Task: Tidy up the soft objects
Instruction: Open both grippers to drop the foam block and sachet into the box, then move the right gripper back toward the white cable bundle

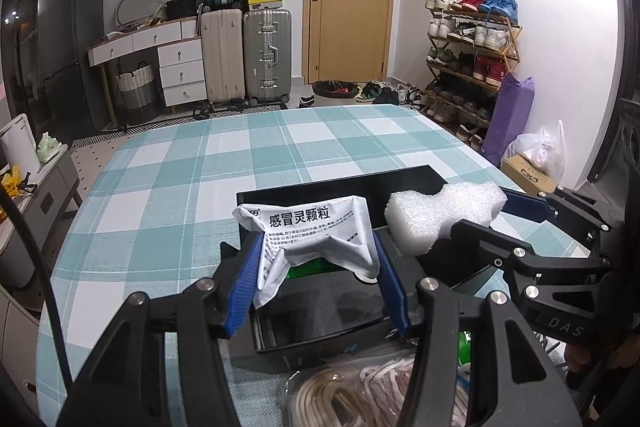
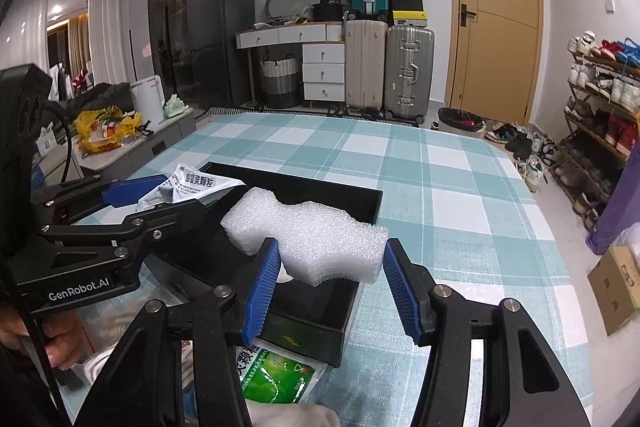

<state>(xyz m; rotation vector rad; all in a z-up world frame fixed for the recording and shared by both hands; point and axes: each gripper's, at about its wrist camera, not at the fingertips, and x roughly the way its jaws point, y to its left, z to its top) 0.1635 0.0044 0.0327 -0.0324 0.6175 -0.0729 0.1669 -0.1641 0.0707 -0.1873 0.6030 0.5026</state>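
Note:
My left gripper (image 1: 318,247) is shut on a crumpled white sachet (image 1: 308,227) printed with black text, and holds it just above a black open box (image 1: 340,189). My right gripper (image 2: 332,287) is shut on a white foam block (image 2: 308,239), squeezed into a waist between the blue pads, over the same box (image 2: 372,211). In the left wrist view the right gripper (image 1: 480,215) and its foam block (image 1: 440,215) hang to the right of the sachet. The right wrist view has the left gripper (image 2: 168,199) and sachet (image 2: 196,183) at its left.
The box stands on a table with a teal plaid cloth (image 1: 180,167). Near the front edge lie a clear bag of coiled cord (image 1: 360,387), a green sachet (image 2: 276,375) and a white cloth (image 2: 292,415). A hand (image 2: 56,343) grips the left tool. Suitcases and a shoe rack stand beyond.

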